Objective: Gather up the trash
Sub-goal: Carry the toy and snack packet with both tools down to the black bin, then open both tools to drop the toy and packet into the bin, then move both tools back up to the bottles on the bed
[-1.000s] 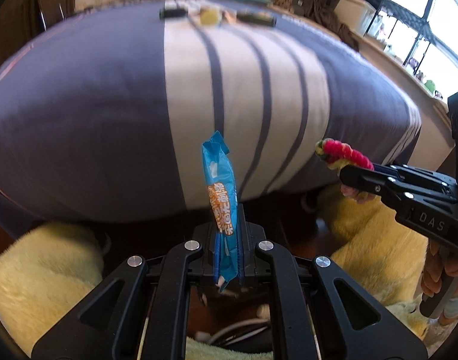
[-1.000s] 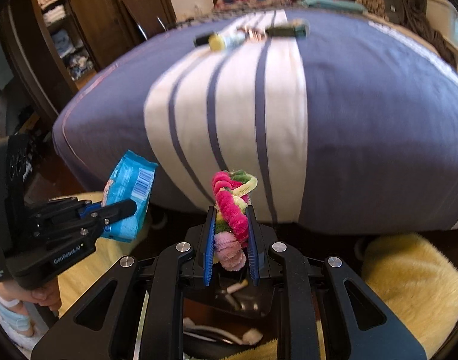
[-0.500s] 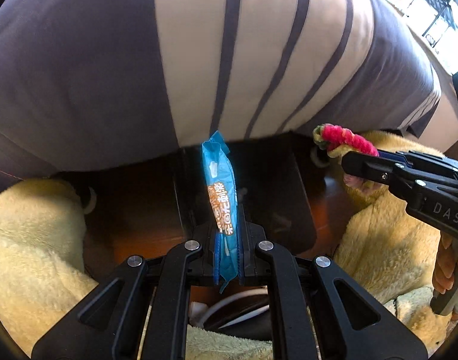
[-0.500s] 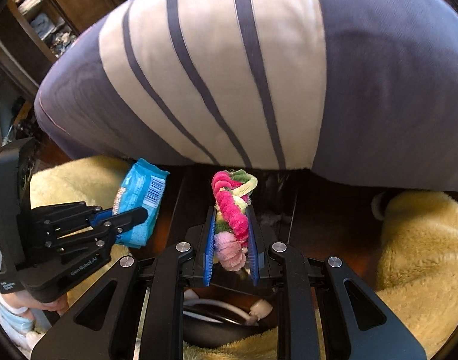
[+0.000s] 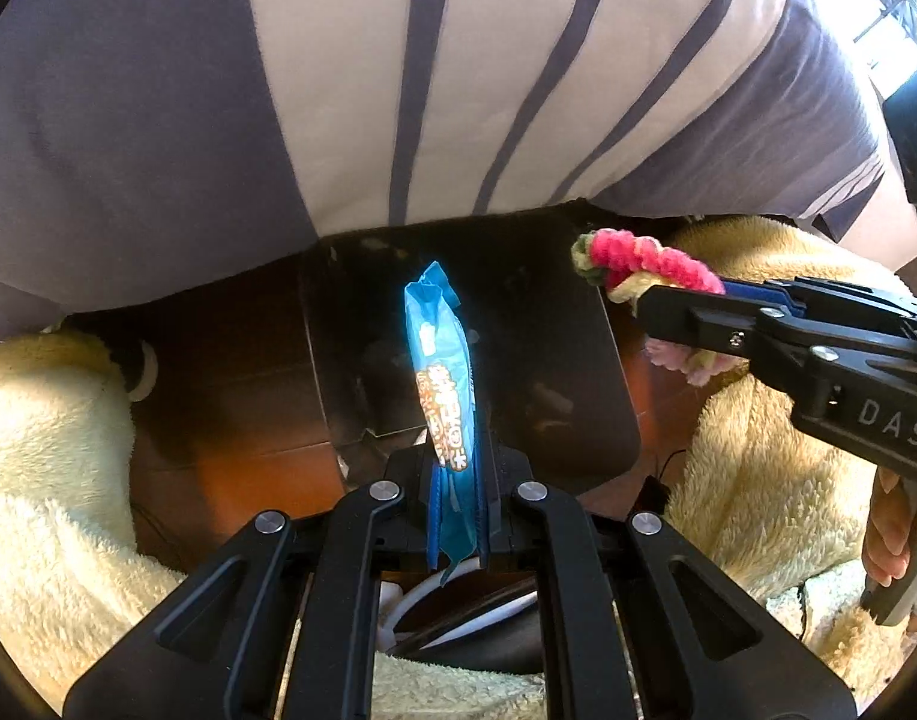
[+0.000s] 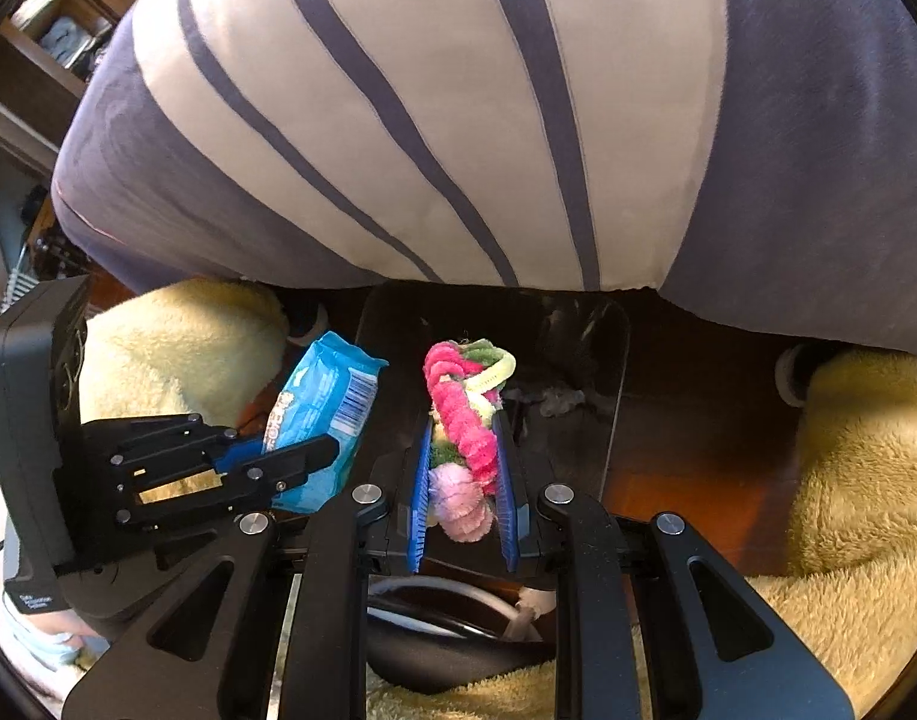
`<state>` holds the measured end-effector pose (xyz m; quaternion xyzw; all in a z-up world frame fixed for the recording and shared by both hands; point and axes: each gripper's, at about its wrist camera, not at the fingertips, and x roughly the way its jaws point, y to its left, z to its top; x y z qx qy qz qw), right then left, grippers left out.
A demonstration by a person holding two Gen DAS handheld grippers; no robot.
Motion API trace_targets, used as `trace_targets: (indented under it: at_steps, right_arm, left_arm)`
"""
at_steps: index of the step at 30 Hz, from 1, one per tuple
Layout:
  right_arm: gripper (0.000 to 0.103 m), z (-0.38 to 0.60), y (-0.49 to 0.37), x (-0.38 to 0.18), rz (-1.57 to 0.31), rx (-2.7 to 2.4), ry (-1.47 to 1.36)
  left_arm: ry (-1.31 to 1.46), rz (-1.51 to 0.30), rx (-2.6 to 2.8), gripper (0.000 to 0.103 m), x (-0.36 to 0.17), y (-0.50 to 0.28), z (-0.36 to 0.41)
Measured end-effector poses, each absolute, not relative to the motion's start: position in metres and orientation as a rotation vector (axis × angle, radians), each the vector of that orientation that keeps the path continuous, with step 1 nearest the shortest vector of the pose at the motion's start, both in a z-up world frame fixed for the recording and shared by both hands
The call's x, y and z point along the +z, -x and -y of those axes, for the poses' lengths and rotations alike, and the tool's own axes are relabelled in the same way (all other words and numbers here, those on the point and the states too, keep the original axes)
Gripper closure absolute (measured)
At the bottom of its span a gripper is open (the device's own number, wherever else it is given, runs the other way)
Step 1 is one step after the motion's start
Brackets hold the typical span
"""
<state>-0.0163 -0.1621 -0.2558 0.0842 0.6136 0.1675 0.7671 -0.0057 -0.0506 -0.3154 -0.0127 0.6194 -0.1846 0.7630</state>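
My left gripper (image 5: 455, 450) is shut on a blue snack wrapper (image 5: 440, 372), which stands up edge-on between the pads. The same wrapper (image 6: 326, 414) shows from the side in the right wrist view, pinched in the left gripper (image 6: 314, 456). A tangle of pink, green and yellow pipe cleaners (image 6: 464, 420) is clamped in my right gripper (image 6: 461, 438), whose blue pads press both sides. In the left wrist view that bundle (image 5: 644, 261) sticks out of the right gripper (image 5: 650, 300) at the right. Both point steeply down over a dark bin (image 5: 536, 360) on the floor.
A striped blue and white bedspread (image 5: 398, 90) hangs over the bed's edge just above the bin (image 6: 584, 348). Fluffy yellow rugs (image 5: 44, 450) (image 6: 866, 462) lie at both sides on a wooden floor (image 6: 698, 420). A person's hand (image 5: 890, 534) holds the right gripper's handle. A shelf (image 6: 56, 42) stands far left.
Both grippers have sunk and tipped downward, from facing the bed's top to facing the dark bin on the floor. Each keeps its item clamped.
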Motion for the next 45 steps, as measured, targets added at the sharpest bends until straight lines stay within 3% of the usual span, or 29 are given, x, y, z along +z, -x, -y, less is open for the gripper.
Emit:
trace_targets:
  at_steps: [8, 15, 18, 23, 26, 31, 45]
  right_arm:
    - [0.080, 0.168, 0.009, -0.258, -1.342, 0.360, -0.218]
    - [0.065, 0.175, 0.011, -0.244, -1.296, 0.341, -0.233]
    - [0.054, 0.178, 0.014, -0.236, -1.267, 0.326, -0.222]
    - [0.021, 0.187, 0.020, -0.218, -1.198, 0.274, -0.199]
    - [0.013, 0.192, 0.022, -0.207, -1.159, 0.250, -0.198]
    - [0.009, 0.204, 0.025, -0.187, -1.100, 0.219, -0.187]
    - [0.006, 0.220, 0.002, -0.100, -0.890, 0.186, -0.132]
  left_arm:
    - [0.056, -1.356, -0.416, 0.090, -0.315, 0.001, 0.052]
    - [0.066, -1.331, -0.398, 0.066, -0.306, 0.001, 0.047]
    - [0.063, -1.305, -0.385, 0.055, -0.297, 0.004, 0.045]
    - [0.054, -1.251, -0.361, 0.038, -0.277, 0.010, 0.041]
    - [0.056, -1.219, -0.353, 0.029, -0.263, 0.013, 0.038]
    - [0.051, -1.150, -0.341, 0.015, -0.236, 0.017, 0.032]
    - [0.032, -0.935, -0.238, 0.010, -0.151, -0.012, 0.003]
